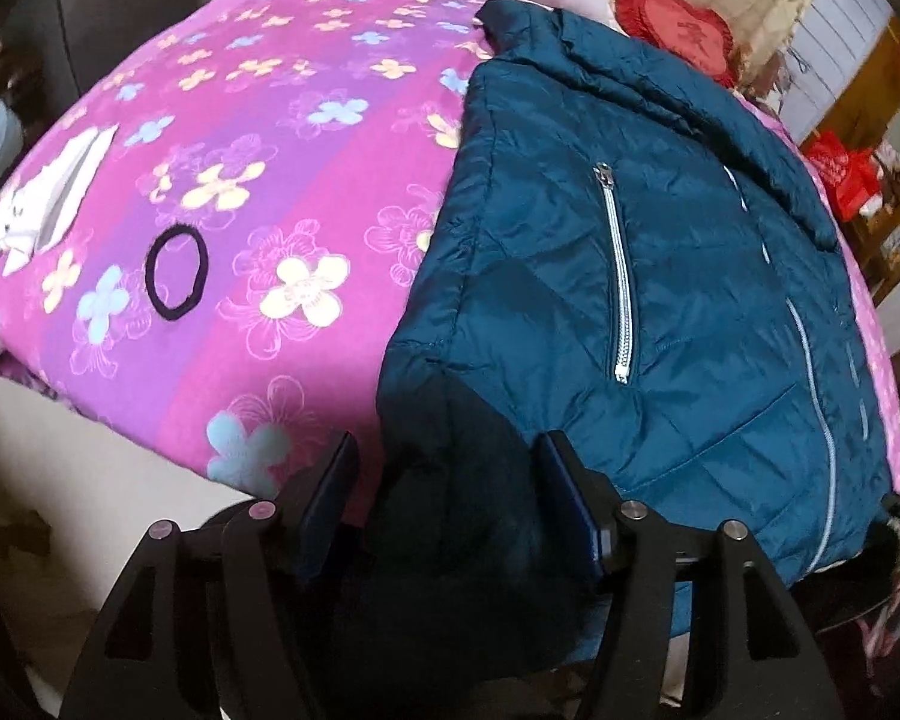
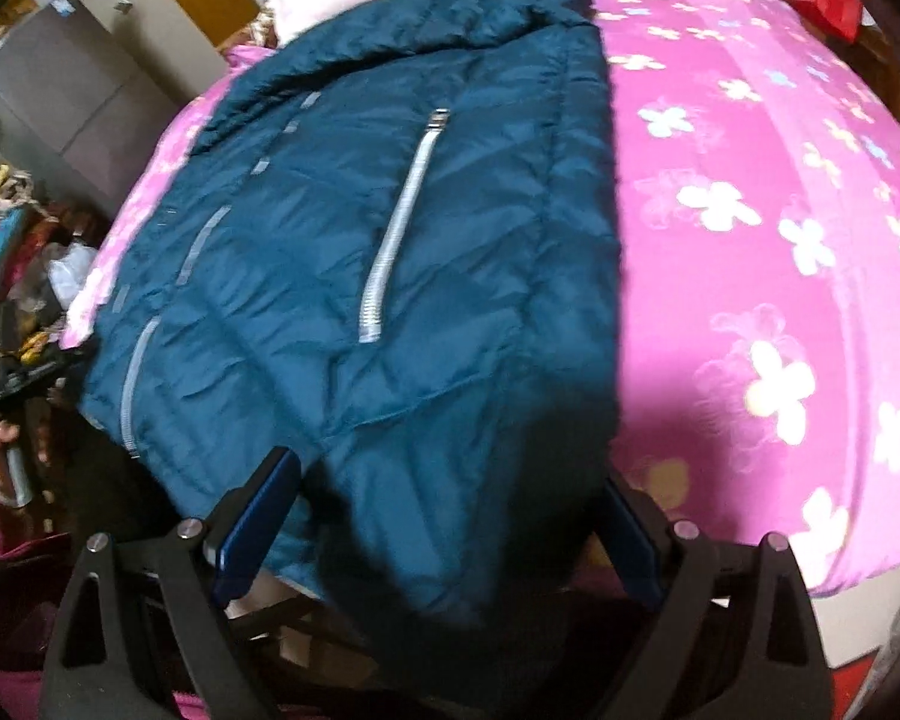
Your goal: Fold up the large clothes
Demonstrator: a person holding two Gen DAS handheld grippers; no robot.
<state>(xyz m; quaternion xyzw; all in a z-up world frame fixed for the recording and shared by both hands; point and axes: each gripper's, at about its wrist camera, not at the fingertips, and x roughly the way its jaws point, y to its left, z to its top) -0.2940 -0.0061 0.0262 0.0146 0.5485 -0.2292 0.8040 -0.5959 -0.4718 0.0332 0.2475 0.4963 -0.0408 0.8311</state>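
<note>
A teal quilted jacket [image 1: 660,276] with silver zippers lies folded lengthwise on a bed with a pink flowered cover [image 1: 258,180]. It also shows in the right wrist view [image 2: 390,276], on the same cover [image 2: 750,240]. My left gripper [image 1: 450,468] is open, its jaws wide apart on either side of the jacket's near hem corner. My right gripper [image 2: 450,492] is open too, its jaws spread around the jacket's near hem. Neither grips the cloth.
A black hair tie [image 1: 177,273] and a white folded paper [image 1: 48,198] lie on the cover at the left. Pillows, one with a red heart [image 1: 678,24], are at the head. Clutter [image 2: 18,276] stands beside the bed.
</note>
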